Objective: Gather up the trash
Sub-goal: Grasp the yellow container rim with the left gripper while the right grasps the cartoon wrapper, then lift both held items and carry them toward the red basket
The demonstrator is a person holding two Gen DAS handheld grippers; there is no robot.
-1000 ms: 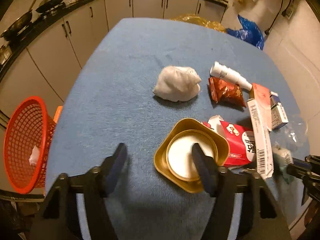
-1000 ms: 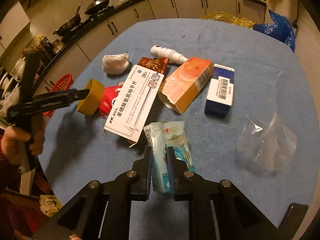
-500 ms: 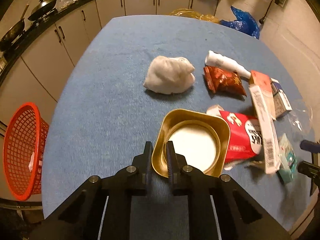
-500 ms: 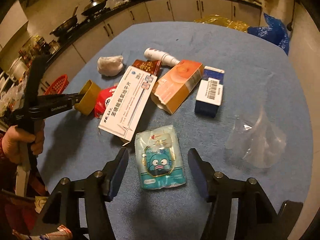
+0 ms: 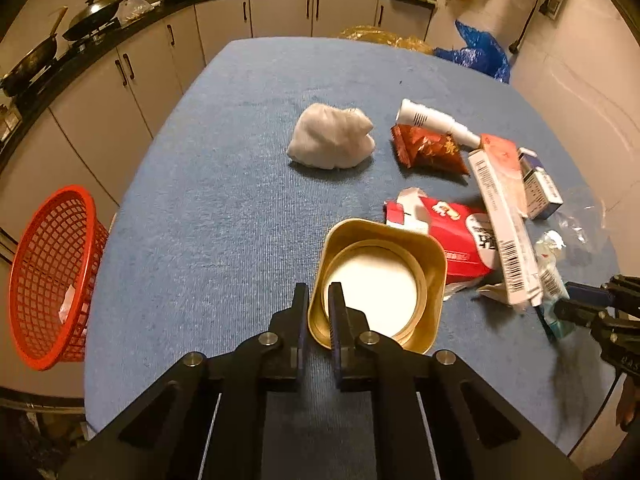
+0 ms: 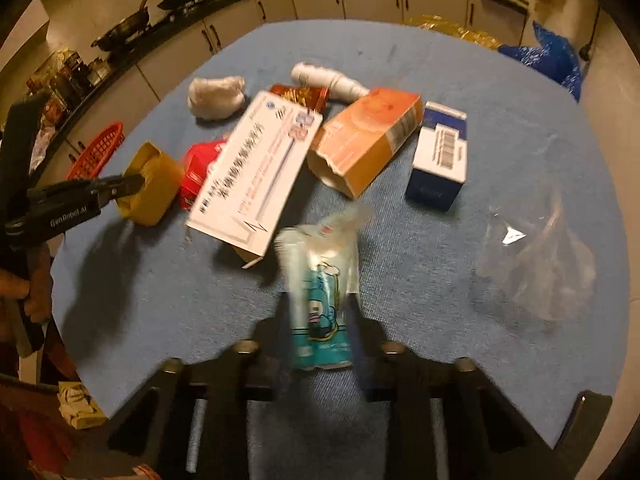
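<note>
My left gripper (image 5: 318, 312) is shut on the near rim of a gold square tub (image 5: 380, 284) with a white inside; the tub also shows in the right wrist view (image 6: 150, 184), lifted and tilted. My right gripper (image 6: 318, 328) is closed on a teal tissue packet (image 6: 320, 304), which is blurred and raised off the blue table (image 6: 400, 248). A red mesh basket (image 5: 52, 280) stands on the floor left of the table. Other trash lies on the table: a white wad (image 5: 330, 142), a red carton (image 5: 452, 232), a long white box (image 6: 256, 168).
An orange box (image 6: 368, 136), a blue-white box (image 6: 440, 152), a white bottle (image 6: 328, 80), a red foil wrapper (image 5: 428, 148) and a clear plastic bag (image 6: 536, 256) lie on the table. Cabinets and a counter with woks run along the back and left.
My left gripper closed on the gold tub's rim and holds it. My right gripper opened around the teal packet, then closed on it and lifted it.
</note>
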